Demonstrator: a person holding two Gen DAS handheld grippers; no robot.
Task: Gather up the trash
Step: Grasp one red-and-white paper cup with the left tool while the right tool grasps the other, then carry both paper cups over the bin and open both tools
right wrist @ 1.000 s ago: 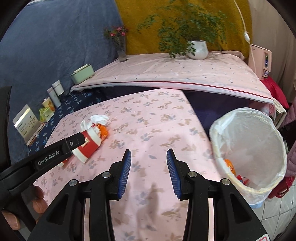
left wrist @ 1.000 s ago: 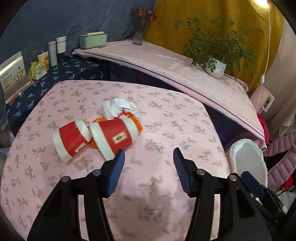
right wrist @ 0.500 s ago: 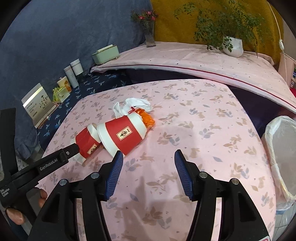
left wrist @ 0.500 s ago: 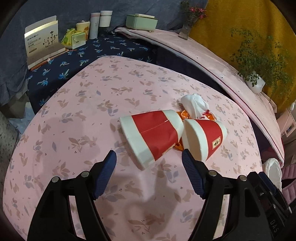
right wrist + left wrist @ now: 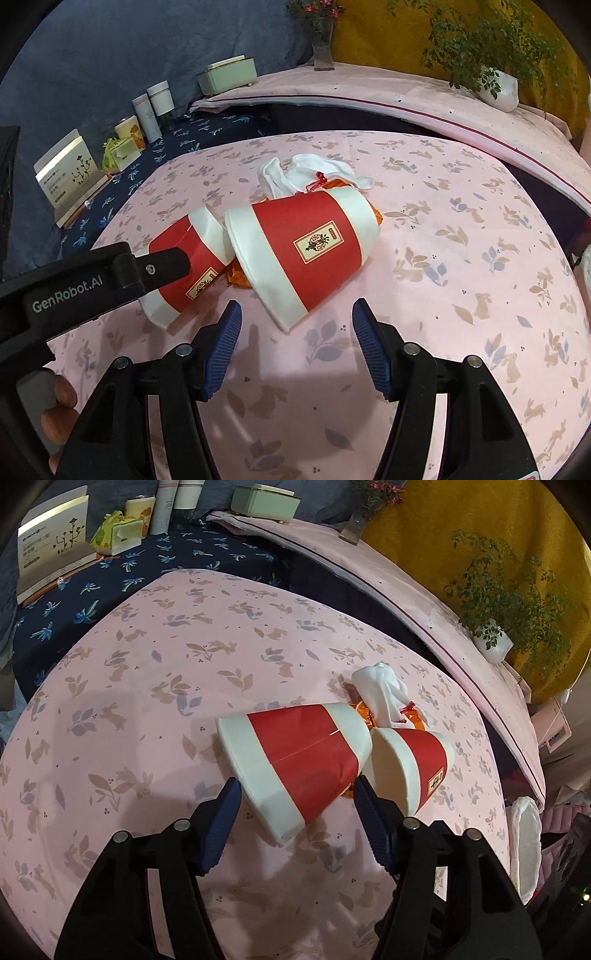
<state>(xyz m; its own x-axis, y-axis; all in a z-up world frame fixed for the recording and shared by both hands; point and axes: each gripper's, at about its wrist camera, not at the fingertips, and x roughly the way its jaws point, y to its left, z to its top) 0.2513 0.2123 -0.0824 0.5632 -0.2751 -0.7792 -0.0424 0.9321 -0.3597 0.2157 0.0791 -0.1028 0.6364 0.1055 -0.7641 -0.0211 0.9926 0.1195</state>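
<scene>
Two red-and-white paper cups lie on their sides on the pink tablecloth (image 5: 122, 709). Behind them are a crumpled white tissue (image 5: 380, 690) and an orange wrapper (image 5: 421, 720). My left gripper (image 5: 295, 794) straddles the wide end of the left cup (image 5: 295, 753). Its jaws are closing, and the pads sit right at the cup's sides without visibly squeezing it. The second cup (image 5: 417, 764) lies just right of it. In the right wrist view, my right gripper (image 5: 295, 317) is open, the labelled cup (image 5: 303, 254) has its rim just between the fingertips, and a left gripper finger (image 5: 162, 264) crosses the other cup (image 5: 184, 273).
A bin with a white liner (image 5: 524, 834) stands off the table's right edge. On the dark blue cloth behind are a card box (image 5: 66, 173), a tissue pack (image 5: 118, 155) and tins (image 5: 155, 107). A raised pink ledge carries a green box (image 5: 227, 75), a vase (image 5: 323, 51) and a potted plant (image 5: 498, 88).
Both grippers came forward and down onto the cups. The left one swung round to bracket its cup and its jaws narrowed. The right view turned from the bin, and its jaws widened.
</scene>
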